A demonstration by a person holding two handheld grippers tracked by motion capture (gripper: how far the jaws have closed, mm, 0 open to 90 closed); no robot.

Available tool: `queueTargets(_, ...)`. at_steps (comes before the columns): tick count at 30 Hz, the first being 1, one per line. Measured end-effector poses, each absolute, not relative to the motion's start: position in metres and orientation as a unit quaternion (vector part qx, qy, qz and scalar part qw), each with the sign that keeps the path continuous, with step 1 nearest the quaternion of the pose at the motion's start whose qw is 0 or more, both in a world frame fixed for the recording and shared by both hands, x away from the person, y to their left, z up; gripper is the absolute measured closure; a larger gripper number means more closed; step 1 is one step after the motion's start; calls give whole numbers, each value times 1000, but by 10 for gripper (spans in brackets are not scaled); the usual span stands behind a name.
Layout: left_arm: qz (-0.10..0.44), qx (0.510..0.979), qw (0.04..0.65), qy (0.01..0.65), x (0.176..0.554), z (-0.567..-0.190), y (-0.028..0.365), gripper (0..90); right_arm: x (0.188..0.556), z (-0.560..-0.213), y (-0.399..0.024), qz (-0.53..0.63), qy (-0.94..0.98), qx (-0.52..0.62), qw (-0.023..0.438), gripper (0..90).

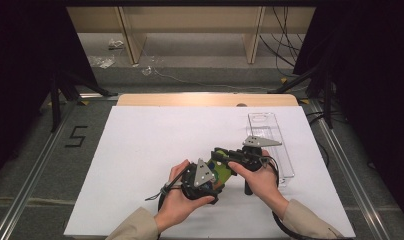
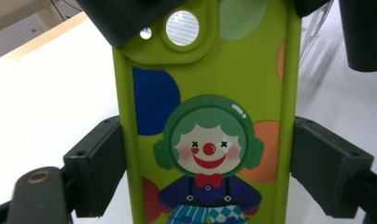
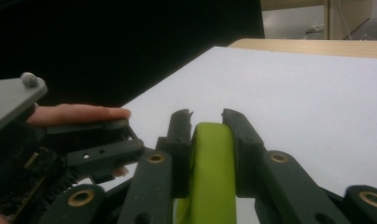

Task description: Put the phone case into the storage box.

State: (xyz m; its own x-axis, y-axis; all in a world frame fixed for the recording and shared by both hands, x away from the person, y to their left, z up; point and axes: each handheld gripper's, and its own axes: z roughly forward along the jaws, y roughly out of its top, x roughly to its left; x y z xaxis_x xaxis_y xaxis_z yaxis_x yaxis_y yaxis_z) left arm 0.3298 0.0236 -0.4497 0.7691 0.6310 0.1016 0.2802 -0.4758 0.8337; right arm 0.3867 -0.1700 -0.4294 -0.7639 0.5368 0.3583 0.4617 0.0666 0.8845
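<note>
Between both tongs, above the white tabletop [image 1: 140, 150], the green phone case [image 2: 210, 116] hangs: the left tongs [image 1: 210, 181] clamp its long edges to steady it, while the right tongs [image 3: 206, 119] have closed on its end, probably to peel it.

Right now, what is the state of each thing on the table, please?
Green phone case: lifted above the table, gripped by both grippers.
Left gripper: shut on the case's two long sides.
Right gripper: shut on the case's end, across its thickness.
Clear plastic tray: lying flat, nothing visible inside.
</note>
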Motion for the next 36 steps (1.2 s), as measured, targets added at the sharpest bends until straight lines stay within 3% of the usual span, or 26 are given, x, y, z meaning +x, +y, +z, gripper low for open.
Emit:
queueTargets(9, 215, 823, 453, 265, 331, -445, 25, 146, 383, -418, -170, 607, 722, 330, 30, 774)
queueTargets(17, 204, 817, 467, 270, 335, -441, 37, 147, 385, -397, -180, 611, 732, 294, 67, 775)
queueTargets(36, 183, 813, 471, 289, 347, -445, 51, 168, 390, -395, -185, 572, 783, 232, 78, 775)
